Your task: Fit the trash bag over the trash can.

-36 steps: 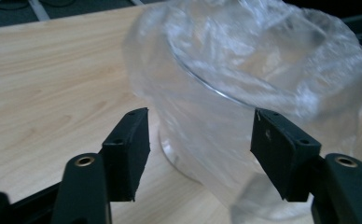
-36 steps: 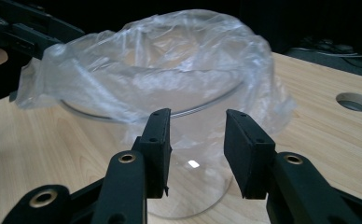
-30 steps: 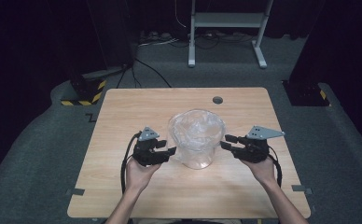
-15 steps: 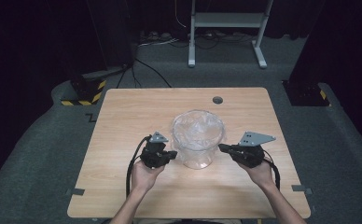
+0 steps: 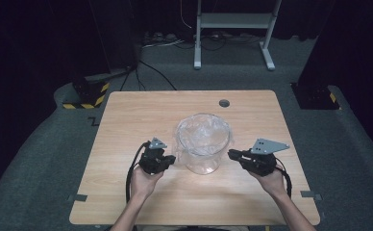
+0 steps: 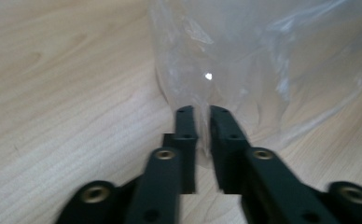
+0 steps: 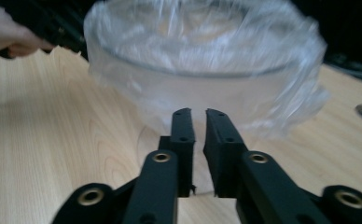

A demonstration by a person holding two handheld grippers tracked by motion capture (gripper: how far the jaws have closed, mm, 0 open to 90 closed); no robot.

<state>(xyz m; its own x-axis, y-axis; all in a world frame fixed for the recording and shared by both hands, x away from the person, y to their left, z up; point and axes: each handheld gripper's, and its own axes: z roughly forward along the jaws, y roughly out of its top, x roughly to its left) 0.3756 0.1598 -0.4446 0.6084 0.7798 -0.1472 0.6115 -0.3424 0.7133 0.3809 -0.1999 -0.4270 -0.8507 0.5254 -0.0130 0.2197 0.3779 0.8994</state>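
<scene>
A clear glass bowl [image 5: 204,144] lined with crinkled transparent film [image 7: 202,56] stands near the middle of the wooden table [image 5: 127,120]. My left gripper [image 5: 171,159] is low at the bowl's left side, tips against the hanging film [image 6: 244,56]. Its jaws have just been opening and stand a narrow slit apart [image 6: 202,112], with a strip of film showing in the slit. My right gripper [image 5: 231,154] points at the bowl's right side, just below the film's skirt. Its jaws have also just been opening and leave a thin gap [image 7: 199,114] with nothing held.
A round hole [image 5: 224,103] is in the table behind the bowl. On the carpet beyond stand a white metal frame [image 5: 232,29], cables, a yellow-black striped block [image 5: 86,94] at the left and a dark block [image 5: 314,96] at the right.
The left gripper has sunk a little along the bowl's side. Both pairs of jaws look narrower than a second ago. The right hand has barely shifted.
</scene>
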